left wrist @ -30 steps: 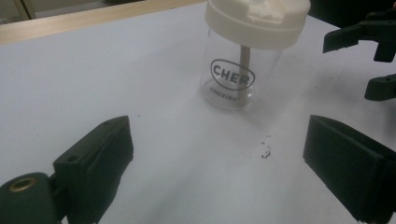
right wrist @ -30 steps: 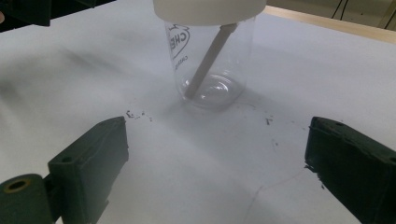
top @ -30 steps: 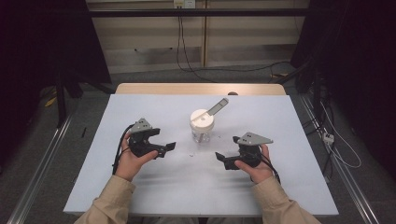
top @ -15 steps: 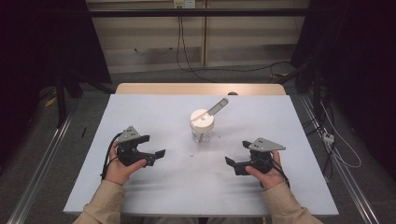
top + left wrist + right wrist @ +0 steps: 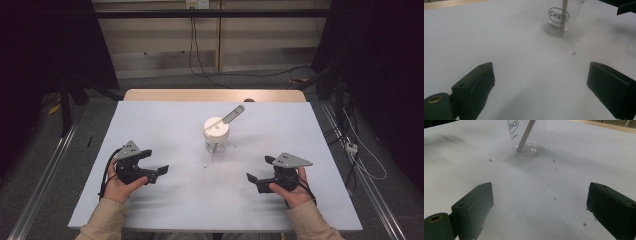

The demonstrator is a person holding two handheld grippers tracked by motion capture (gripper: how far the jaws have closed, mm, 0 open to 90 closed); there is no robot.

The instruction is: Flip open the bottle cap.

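The left tongs (image 5: 152,161) sit low over the worktop (image 5: 165,125), held in the left hand (image 5: 120,181), and their jaws stand wide apart with nothing between them; in the left tongs view only bare white surface lies between the two black pads. The right tongs (image 5: 257,169), in the right hand (image 5: 292,189), are likewise released: their jaws have just been closing a little, yet they stand wide and hold nothing, with bare worktop between them in the right tongs view.

The two tongs point inward toward each other, well apart, with the jar (image 5: 217,135) ahead of the gap between them and farther from the person. It touches neither. From the left tongs the jar (image 5: 560,18) stands ahead and to the right of the jaws, well apart from them. From the right tongs the jar (image 5: 529,136) stands ahead and slightly left of the midline, also well apart.

The jar is clear, upright, with printed lettering on its wall and a white lid on top. A flat stick (image 5: 232,115) leans out of it, its upper end tilted away from the person and toward the right tongs' side; inside the glass its lower end (image 5: 524,138) rests near the bottom.

A few dark crumbs (image 5: 206,165) lie on the worktop between the jar and the tongs, nearer the jar.
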